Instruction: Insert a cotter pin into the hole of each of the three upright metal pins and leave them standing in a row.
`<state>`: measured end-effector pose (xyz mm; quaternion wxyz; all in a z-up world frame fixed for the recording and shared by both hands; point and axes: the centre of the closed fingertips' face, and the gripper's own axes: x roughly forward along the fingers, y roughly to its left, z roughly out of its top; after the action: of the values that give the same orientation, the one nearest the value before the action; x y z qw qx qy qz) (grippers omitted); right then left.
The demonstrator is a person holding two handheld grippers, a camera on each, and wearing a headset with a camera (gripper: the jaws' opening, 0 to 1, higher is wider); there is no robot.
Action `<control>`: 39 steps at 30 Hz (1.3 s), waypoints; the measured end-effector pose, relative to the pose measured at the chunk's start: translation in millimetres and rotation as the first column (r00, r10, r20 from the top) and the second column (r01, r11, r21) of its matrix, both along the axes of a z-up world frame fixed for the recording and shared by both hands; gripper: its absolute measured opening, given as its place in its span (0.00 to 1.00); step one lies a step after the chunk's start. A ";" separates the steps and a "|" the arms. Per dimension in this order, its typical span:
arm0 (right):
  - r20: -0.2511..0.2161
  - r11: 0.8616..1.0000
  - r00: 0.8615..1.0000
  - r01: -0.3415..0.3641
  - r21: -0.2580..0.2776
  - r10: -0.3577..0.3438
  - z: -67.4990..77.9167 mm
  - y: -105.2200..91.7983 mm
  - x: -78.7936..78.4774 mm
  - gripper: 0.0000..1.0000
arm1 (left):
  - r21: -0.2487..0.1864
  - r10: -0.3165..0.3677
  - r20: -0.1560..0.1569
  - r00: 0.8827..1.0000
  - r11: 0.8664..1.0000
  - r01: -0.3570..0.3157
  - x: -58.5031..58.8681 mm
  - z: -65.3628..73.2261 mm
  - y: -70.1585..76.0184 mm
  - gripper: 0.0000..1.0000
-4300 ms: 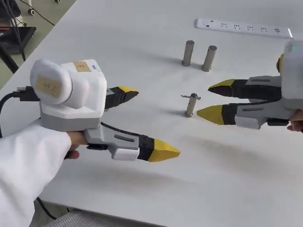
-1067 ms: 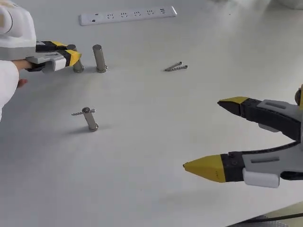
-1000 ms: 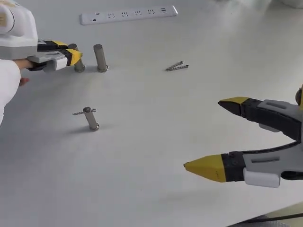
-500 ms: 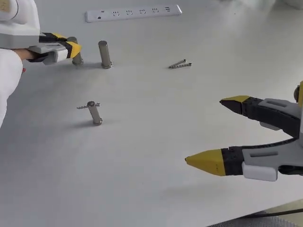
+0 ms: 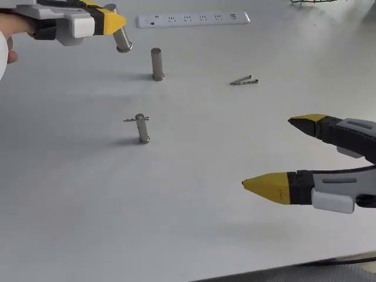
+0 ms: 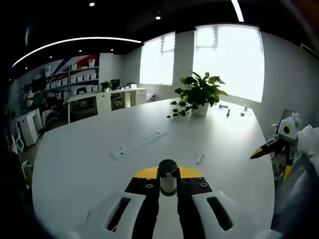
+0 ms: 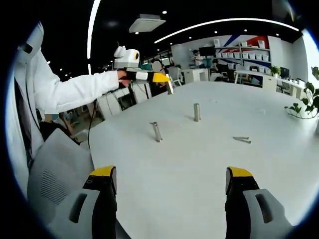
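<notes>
Steel pin (image 5: 121,42) is now up off the desk (image 5: 188,223), clenched in your left tongs (image 5: 111,22); a moment ago it stood beside the bare pin (image 5: 157,63). Right tongs (image 5: 267,153) hang spread, empty. Cottered pin (image 5: 142,128) stands alone. Loose cotter pins (image 5: 244,80) lie well apart. Two insertions probably left.
</notes>
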<state>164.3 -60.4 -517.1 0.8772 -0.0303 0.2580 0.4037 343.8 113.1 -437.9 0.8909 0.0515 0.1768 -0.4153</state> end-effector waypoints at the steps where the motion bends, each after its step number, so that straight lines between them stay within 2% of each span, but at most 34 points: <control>1: 0.004 1.000 1.000 -0.003 0.000 0.003 0.8 0.8 0.0 0.89 | 0.009 -0.022 0.011 1.000 1.000 0.022 -8.0 3.2 -1.9 0.10; 4: 0.011 1.000 1.000 -0.009 0.003 0.009 2.2 2.1 -0.6 0.89 | 0.024 -0.057 0.022 0.998 0.998 0.056 -26.5 8.4 -7.3 0.10; 8: 0.014 1.000 1.000 -0.017 0.004 0.017 2.1 2.8 -3.3 0.88 | 0.016 -0.113 0.024 0.993 0.993 0.113 -50.6 8.5 -18.6 0.10; 11: 0.007 1.000 1.000 -0.020 0.007 0.020 0.3 3.0 -6.1 0.89 | 0.043 -0.169 0.006 0.986 0.985 0.169 -69.3 -3.9 -29.5 0.09; 12: 0.006 1.000 1.000 -0.021 0.006 0.021 -0.4 3.0 -6.8 0.89 | 0.061 -0.204 0.004 0.979 0.977 0.203 -79.1 -10.2 -35.1 0.09; 15: 0.006 1.000 1.000 -0.020 0.002 0.020 -1.6 2.4 -8.1 0.89 | 0.065 -0.235 -0.006 0.972 0.970 0.235 -94.6 -23.8 -47.2 0.10; 20: 0.008 1.000 1.000 -0.016 0.005 0.016 -1.1 2.2 -9.1 0.89 | 0.061 -0.251 -0.006 0.968 0.966 0.251 -109.1 -42.7 -61.1 0.10; 21: 0.007 1.000 1.000 -0.012 0.007 0.012 -1.1 1.7 -9.7 0.88 | 0.062 -0.259 -0.018 0.966 0.964 0.260 -118.8 -48.9 -67.6 0.10; 25: 0.004 1.000 1.000 -0.006 0.008 0.006 -1.4 -0.2 -11.4 0.88 | 0.083 -0.274 -0.028 0.961 0.958 0.276 -129.3 -65.0 -77.1 0.10; 27: -0.003 1.000 1.000 -0.008 0.013 0.008 -1.8 0.2 -13.4 0.88 | 0.109 -0.286 -0.032 0.958 0.951 0.288 -134.1 -74.8 -80.6 0.10; 29: 0.001 1.000 1.000 -0.008 0.007 0.008 -2.2 0.1 -14.1 0.88 | 0.091 -0.268 -0.087 0.959 0.957 0.276 -138.2 -83.2 -82.6 0.10; 31: 0.000 1.000 1.000 -0.002 0.010 0.002 -2.2 0.1 -14.0 0.88 | 0.086 -0.287 -0.086 0.954 0.952 0.294 -142.0 -87.7 -86.4 0.10; 33: -0.001 1.000 1.000 0.001 0.012 -0.001 -2.2 0.5 -14.2 0.88 | 0.121 -0.314 -0.077 0.946 0.939 0.321 -146.5 -93.7 -90.0 0.10; 37: -0.005 1.000 1.000 -0.002 0.009 0.002 -3.6 1.7 -15.2 0.88 | 0.128 -0.318 -0.090 0.944 0.936 0.328 -150.1 -102.0 -95.3 0.10; 39: -0.006 1.000 1.000 -0.005 0.009 0.005 -3.8 2.3 -16.0 0.88 | 0.155 -0.326 -0.092 0.941 0.928 0.337 -152.6 -107.2 -97.0 0.10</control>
<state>148.3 -58.1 -520.9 0.8755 -0.0260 0.2588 0.4073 191.2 16.2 -545.1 0.7941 0.1426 0.2286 -0.5448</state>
